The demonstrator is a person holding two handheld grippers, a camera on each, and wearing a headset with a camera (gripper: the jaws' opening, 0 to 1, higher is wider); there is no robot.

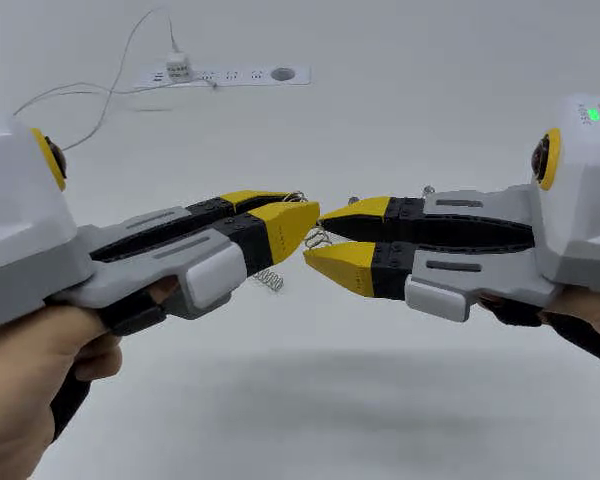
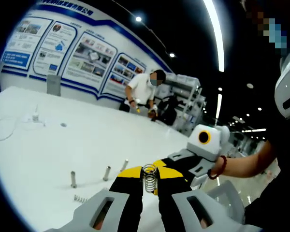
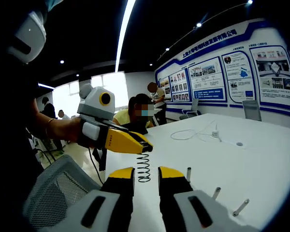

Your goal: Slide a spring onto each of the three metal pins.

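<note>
Pins (image 2: 107,172) are standing bare on the counter (image 1: 280,400); left gripper (image 1: 302,205) is clamping one spring (image 3: 143,166) in mid-air; right gripper (image 1: 314,238) is gaping around it; second spring (image 1: 268,279) is lying loose; all three fittings are waiting.

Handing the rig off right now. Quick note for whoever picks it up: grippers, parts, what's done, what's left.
Left gripper: shut on a spring, held in the air above the table.
Right gripper: open, jaws on either side of that spring's free end, not closed on it.
Pins: three, upright in a row on the table, all bare.
Second spring: lying loose on the table near the pins.
Done: no spring seated yet.
Left: a spring onto each of the three pins.
</note>
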